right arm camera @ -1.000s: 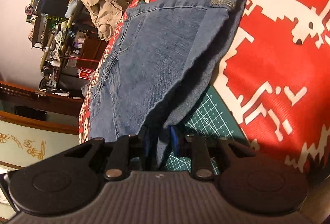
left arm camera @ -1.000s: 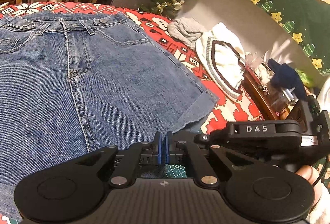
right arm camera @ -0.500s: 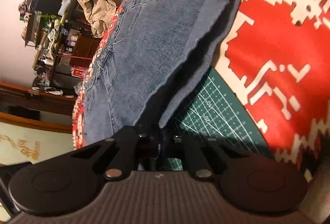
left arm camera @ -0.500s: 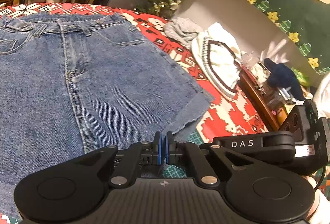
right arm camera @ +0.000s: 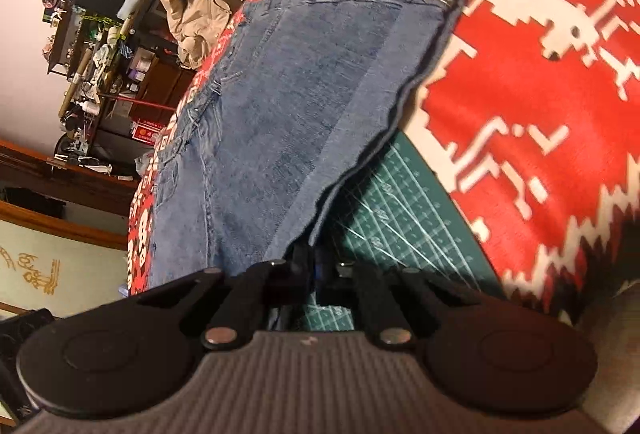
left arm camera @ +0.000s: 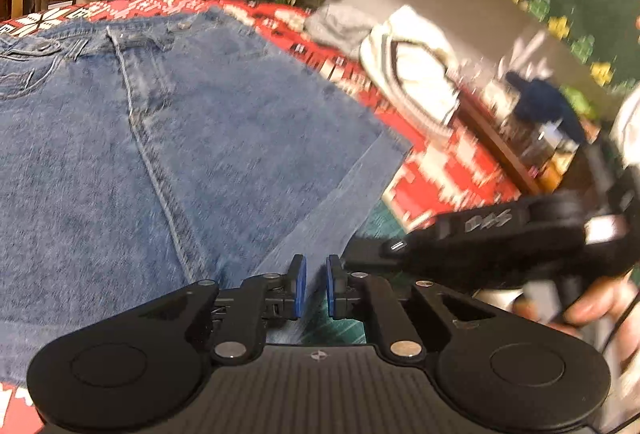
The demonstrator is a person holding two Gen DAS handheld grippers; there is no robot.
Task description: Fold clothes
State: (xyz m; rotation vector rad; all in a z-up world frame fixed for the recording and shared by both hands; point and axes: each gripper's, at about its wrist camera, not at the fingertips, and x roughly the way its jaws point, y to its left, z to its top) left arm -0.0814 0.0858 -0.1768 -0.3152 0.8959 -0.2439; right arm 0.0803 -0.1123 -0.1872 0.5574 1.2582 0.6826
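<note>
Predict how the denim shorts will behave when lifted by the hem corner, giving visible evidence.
The denim shorts will probably drape rather than stay flat: the hem already rises and curves toward the right gripper. The thick cuff likely resists sharp creasing. On the red patterned cloth they may drag, not slide.

My left gripper (left arm camera: 316, 284) has its blue fingers (left arm camera: 298, 286) just parting, a narrow gap between them. My right gripper (right arm camera: 316, 272) is clamped on the shorts' (right arm camera: 280, 122) hem, low centre.

Both grippers are matte black, ribbed on top, with silver screws; the left gripper (left arm camera: 316, 288) has blue fingers (left arm camera: 299, 286), the right gripper (left arm camera: 520, 238) blurred white lettering.
</note>
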